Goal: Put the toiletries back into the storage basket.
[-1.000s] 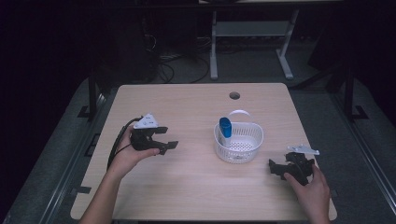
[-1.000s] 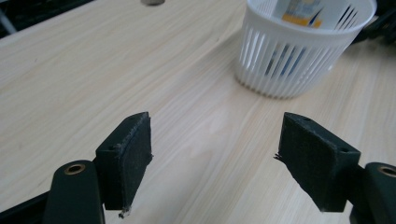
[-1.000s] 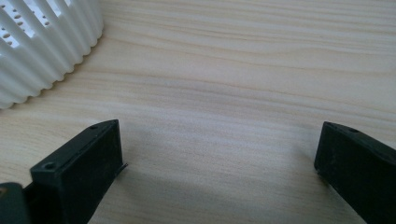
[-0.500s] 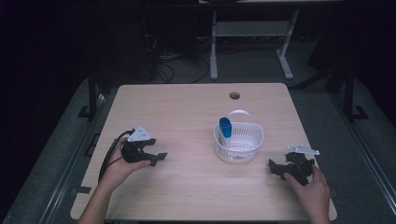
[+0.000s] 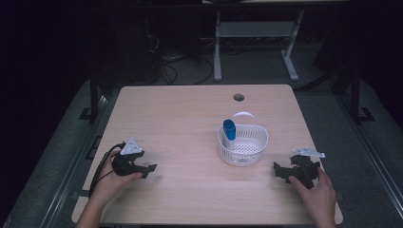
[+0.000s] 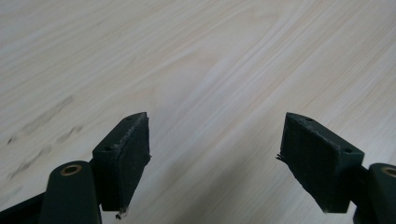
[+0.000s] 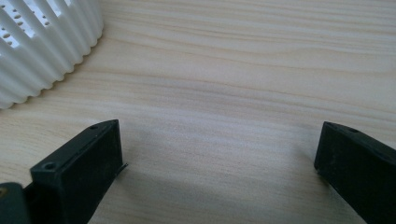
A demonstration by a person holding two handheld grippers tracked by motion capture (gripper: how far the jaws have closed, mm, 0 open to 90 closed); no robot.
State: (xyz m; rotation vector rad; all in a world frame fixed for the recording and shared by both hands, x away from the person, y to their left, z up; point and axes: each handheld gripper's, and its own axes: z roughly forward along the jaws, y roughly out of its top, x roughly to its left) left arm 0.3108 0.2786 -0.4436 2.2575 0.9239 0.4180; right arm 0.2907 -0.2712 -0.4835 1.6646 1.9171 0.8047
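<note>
Between grippers: white basket point(image 5: 243, 148) holding blue object point(image 5: 229, 129), table point(image 5: 190, 114) bare.

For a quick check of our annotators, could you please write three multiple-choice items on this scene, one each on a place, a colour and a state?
1. Where is the blue object?
A. Inside the white basket
B. On the bare table beside the hole
C. Between the jaws of the left gripper

2. What colour is the basket?
A. Red
B. White
C. Green

3. How do the jaws of the right gripper stand?
A. Shut on the basket
B. Shut on nothing
C. Open, with bare table between them

Answers: 1 A, since the high view shows it upright against the basket's left inner wall. 2 B, as its ribbed wall is white in the right gripper view. 3 C, because the jaws stand wide apart over wood.
</note>
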